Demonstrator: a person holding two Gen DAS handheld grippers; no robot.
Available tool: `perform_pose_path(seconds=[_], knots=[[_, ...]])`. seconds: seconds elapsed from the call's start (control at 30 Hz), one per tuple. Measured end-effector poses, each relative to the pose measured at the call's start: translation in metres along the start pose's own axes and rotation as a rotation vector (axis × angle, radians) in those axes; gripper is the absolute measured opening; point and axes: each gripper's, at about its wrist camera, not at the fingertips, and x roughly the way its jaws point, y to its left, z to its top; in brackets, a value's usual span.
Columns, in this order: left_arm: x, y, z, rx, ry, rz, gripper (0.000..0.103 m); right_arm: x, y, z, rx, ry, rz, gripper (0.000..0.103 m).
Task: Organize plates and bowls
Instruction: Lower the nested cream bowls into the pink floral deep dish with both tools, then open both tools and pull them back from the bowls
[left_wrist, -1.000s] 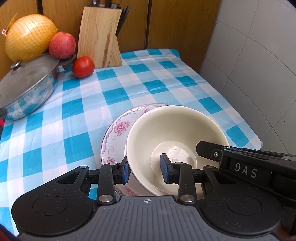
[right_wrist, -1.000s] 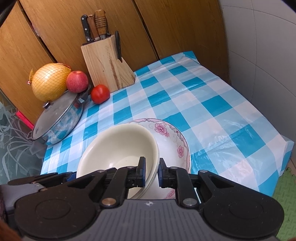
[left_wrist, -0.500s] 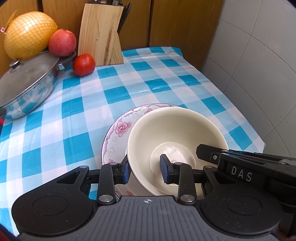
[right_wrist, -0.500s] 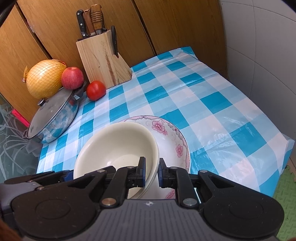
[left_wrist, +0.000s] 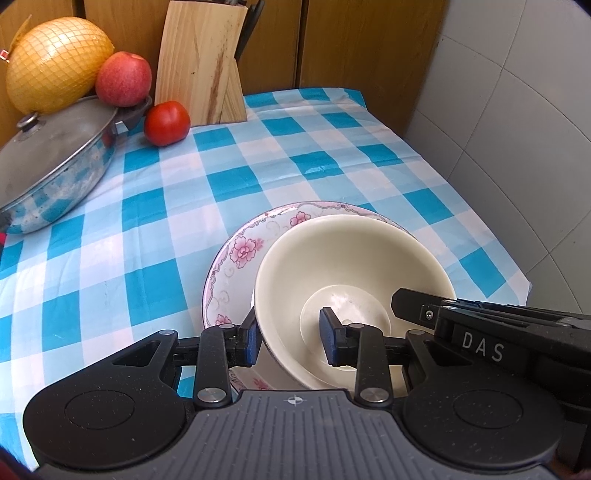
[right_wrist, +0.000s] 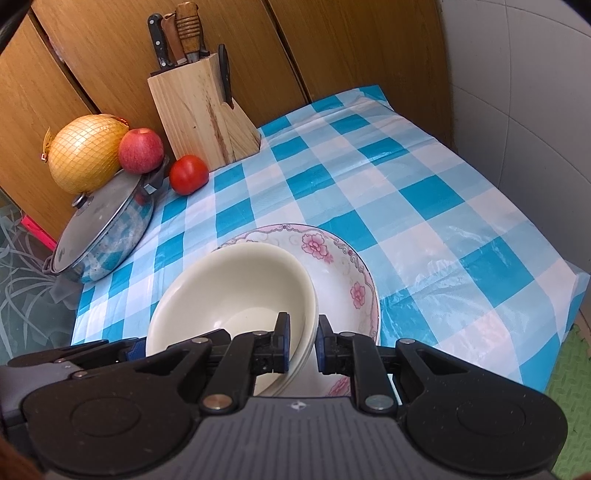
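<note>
Two nested cream bowls (left_wrist: 351, 258) (right_wrist: 229, 288) sit tilted inside a wide plate with pink flowers (left_wrist: 240, 254) (right_wrist: 332, 254) on the blue checked tablecloth. My left gripper (left_wrist: 290, 343) is shut on the bowls' near-left wall, one pad outside and one inside. My right gripper (right_wrist: 302, 343) is shut on the stacked rims at their right side. Its black body (left_wrist: 480, 332) shows at the right of the left wrist view. Whether the bowls rest on the plate or hang just above it, I cannot tell.
At the back left stand a lidded metal pot (left_wrist: 55, 147), a netted pomelo (left_wrist: 55, 66), an apple (left_wrist: 123, 79) and a tomato (left_wrist: 166, 123). A wooden knife block (right_wrist: 201, 122) stands against the wooden panels. A tiled wall runs along the table's right edge (right_wrist: 535, 236).
</note>
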Motion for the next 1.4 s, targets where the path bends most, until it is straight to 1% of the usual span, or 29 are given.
perform_pose_path(seconds=[0.03,0.1,0.13,0.2,0.27,0.4,0.63,0.8,0.9,1.1,1.17,1.27,1.4], knots=[[0.001,0.000,0.000,0.000,0.005,0.000,0.040,0.000,-0.001,0.000,0.002,0.000,-0.001,0.016],[0.003,0.001,0.000,-0.006,0.008,0.012,0.041,-0.001,-0.002,0.000,0.002,-0.014,-0.007,0.021],[0.003,0.002,0.000,-0.006,0.005,0.016,0.043,-0.002,-0.002,0.001,-0.001,-0.023,-0.008,0.022],[0.002,0.003,0.001,-0.009,-0.002,0.022,0.044,-0.006,-0.002,0.002,-0.010,-0.047,-0.017,0.025],[0.001,0.003,0.001,-0.007,-0.009,0.030,0.046,-0.007,-0.001,0.002,-0.021,-0.062,-0.032,0.026],[0.001,0.005,0.001,-0.013,-0.006,0.033,0.047,-0.008,-0.003,0.002,-0.016,-0.063,-0.028,0.026],[-0.006,0.008,0.001,-0.025,-0.029,0.044,0.049,-0.014,-0.005,0.001,-0.018,-0.091,-0.040,0.026],[-0.011,0.012,0.001,-0.036,-0.039,0.045,0.050,-0.018,0.000,-0.003,-0.037,-0.102,-0.041,0.026],[-0.014,0.014,-0.001,-0.042,-0.048,0.050,0.052,-0.022,0.003,-0.005,-0.049,-0.119,-0.046,0.026],[-0.022,0.020,-0.003,-0.062,-0.061,0.048,0.053,-0.027,0.011,-0.009,-0.067,-0.140,-0.042,0.027],[-0.025,0.022,-0.004,-0.066,-0.066,0.050,0.054,-0.029,0.014,-0.011,-0.077,-0.152,-0.043,0.027],[-0.030,0.026,-0.007,-0.078,-0.075,0.050,0.058,-0.033,0.017,-0.013,-0.086,-0.175,-0.046,0.027],[-0.035,0.035,-0.010,-0.102,-0.085,0.050,0.059,-0.033,0.020,-0.015,-0.095,-0.178,-0.046,0.029]])
